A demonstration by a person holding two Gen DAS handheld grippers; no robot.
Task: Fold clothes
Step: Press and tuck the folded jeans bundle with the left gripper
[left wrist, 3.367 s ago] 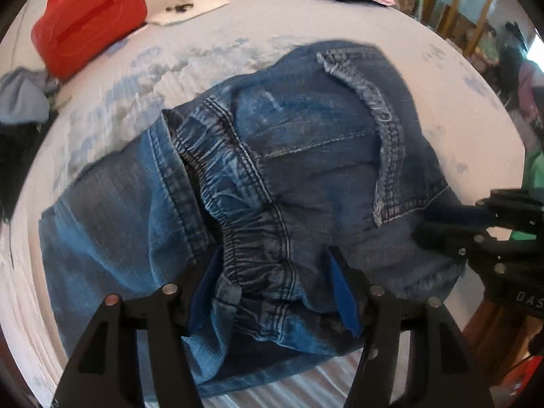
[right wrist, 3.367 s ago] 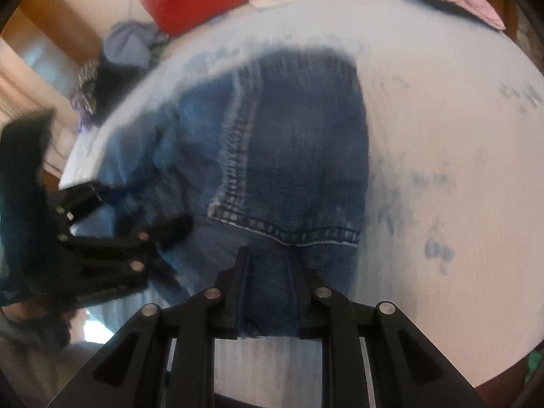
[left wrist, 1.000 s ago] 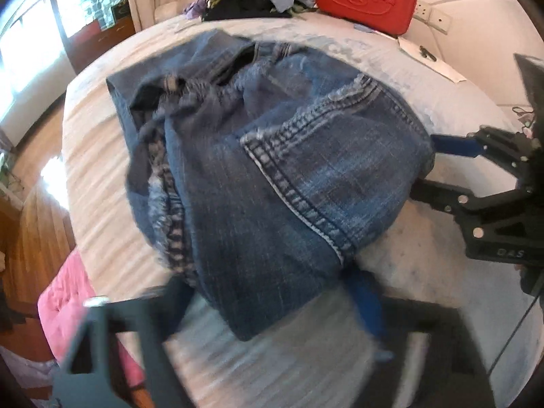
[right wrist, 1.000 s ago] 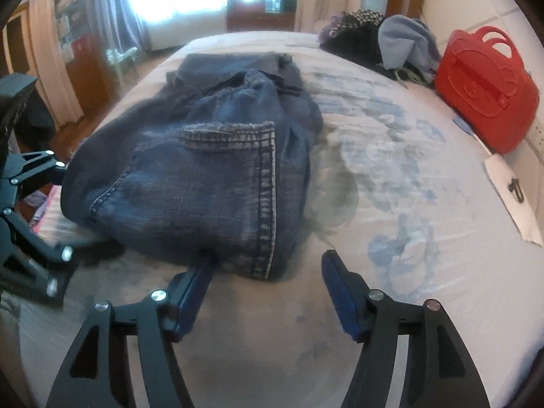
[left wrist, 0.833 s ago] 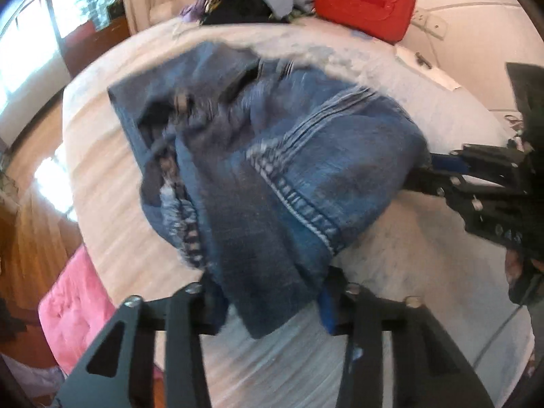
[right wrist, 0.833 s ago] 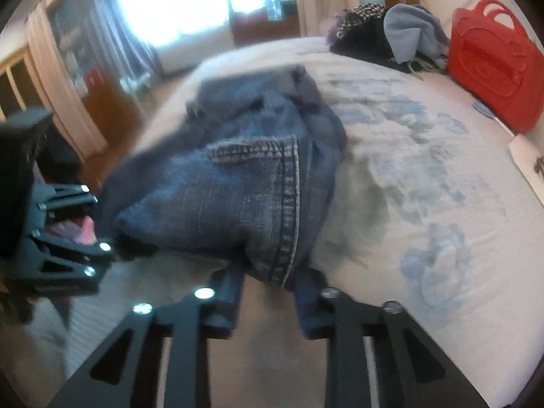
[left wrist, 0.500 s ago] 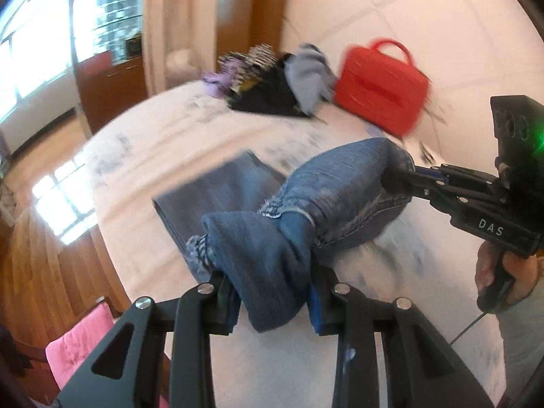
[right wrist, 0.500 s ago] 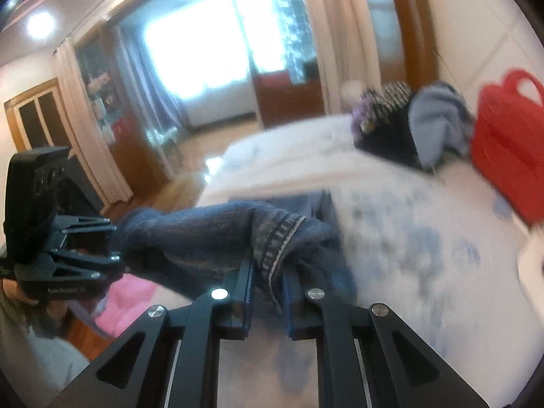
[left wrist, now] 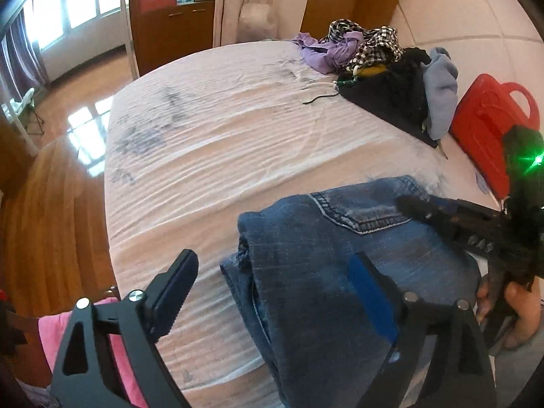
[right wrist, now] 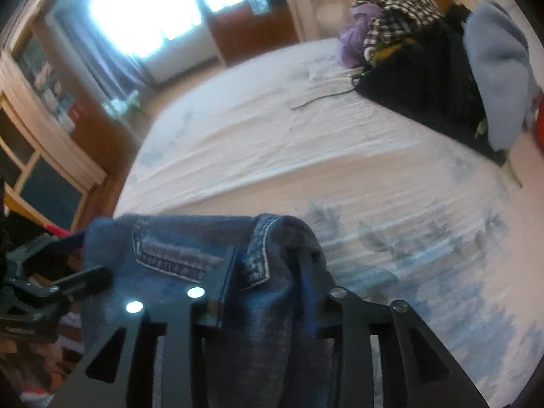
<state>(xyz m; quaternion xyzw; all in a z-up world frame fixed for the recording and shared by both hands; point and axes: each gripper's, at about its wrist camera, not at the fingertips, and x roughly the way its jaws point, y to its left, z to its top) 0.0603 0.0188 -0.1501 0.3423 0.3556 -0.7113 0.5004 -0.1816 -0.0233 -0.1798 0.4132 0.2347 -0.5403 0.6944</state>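
Two things stay uncertain. Right wrist view is motion-blurred, so the pocket stitching on the folded jeans (right wrist: 190, 272) is soft, and the bundle's lower end runs out of frame. From the left wrist camera the right gripper (left wrist: 421, 209) is seen only side-on; its tips lie on the denim near the back pocket, grip unreadable from there.

Right gripper (right wrist: 261, 272), own view: fingers fairly close together with a fold of the jeans' edge between them, clamped on it. Left gripper (left wrist: 272, 278): fingers wide apart, nothing pinched; the blue-padded finger (left wrist: 370, 292) lies over the denim, the other finger over bare sheet.

Change versus half a second back: the left gripper was then closed on a bunched end of the jeans (left wrist: 340, 272) held up off the bed; it has since let go, and the bundle lies folded at the near edge of the bed (left wrist: 221, 142), pocket side up. The right gripper has kept its hold throughout.

Surface: white ribbed sheet with faded blue-grey print. At the far side, well apart from the jeans, a clothes pile (left wrist: 380, 64) of purple, checked, black and pale-blue pieces, and beside it a red plastic case (left wrist: 482, 129). Polished wood floor (left wrist: 51, 176), bright windows, wooden cabinets. Pink fabric (left wrist: 54, 329) shows below the bed edge.
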